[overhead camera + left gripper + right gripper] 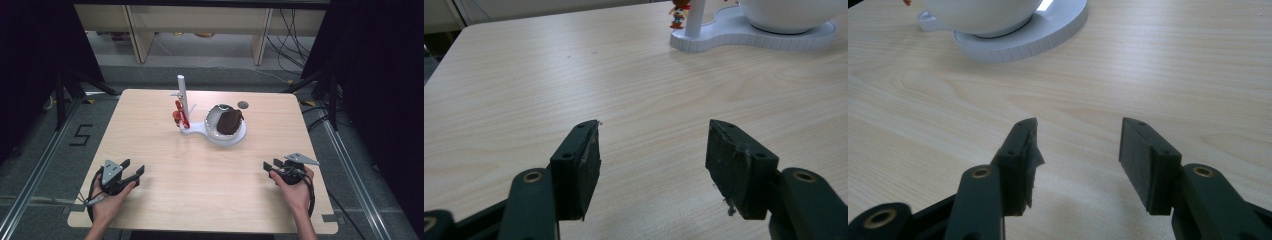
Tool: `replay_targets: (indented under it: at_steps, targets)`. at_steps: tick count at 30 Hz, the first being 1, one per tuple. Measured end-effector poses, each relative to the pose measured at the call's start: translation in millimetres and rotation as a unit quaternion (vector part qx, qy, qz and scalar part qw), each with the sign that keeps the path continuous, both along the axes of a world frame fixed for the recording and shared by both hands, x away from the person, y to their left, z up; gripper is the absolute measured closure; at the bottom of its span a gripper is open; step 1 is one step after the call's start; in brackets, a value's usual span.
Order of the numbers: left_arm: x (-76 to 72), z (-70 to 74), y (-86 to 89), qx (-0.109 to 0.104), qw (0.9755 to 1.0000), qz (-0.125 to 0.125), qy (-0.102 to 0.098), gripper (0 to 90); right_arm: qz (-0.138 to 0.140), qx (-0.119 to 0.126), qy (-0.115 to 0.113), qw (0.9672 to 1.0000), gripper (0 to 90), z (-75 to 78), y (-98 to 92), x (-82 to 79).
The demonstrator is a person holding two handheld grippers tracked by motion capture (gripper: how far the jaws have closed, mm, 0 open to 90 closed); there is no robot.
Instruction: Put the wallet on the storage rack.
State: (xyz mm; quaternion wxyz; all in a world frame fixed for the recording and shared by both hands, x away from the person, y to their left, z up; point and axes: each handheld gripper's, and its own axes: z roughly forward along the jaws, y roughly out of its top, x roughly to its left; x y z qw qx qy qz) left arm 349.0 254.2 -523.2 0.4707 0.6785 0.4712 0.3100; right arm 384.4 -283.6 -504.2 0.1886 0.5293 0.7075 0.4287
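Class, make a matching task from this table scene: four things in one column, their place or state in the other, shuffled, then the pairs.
Things:
1. brown lump
2. post
3. left tool
4. right tool

Places or states:
A. upright on the white stand
B. open, near right of the table
C. in the white bowl
D. open, near left of the table

Pairs: 1-C, 2-A, 3-D, 4-B

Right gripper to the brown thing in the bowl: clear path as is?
Probably yes. The right gripper is open and the table between it and the brown lump in the white bowl lies bare.
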Motion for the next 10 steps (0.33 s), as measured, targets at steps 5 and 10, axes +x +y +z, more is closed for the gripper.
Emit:
replay_targets:
  at_steps: [5,10]
  targets:
    - [0.2,-0.5,1.6,-0.011,0.9999,0.004,-0.002,37.4,0.007,0.009,-0.001,0.9999,50.2,-0.4,-1.3,-0.7]
    - [-0.2,-0.2,1.4,-0.008,1.0,0.004,0.002,37.4,0.0,0.002,-0.017,0.9999,49.8,-3.1,-1.3,-0.3]
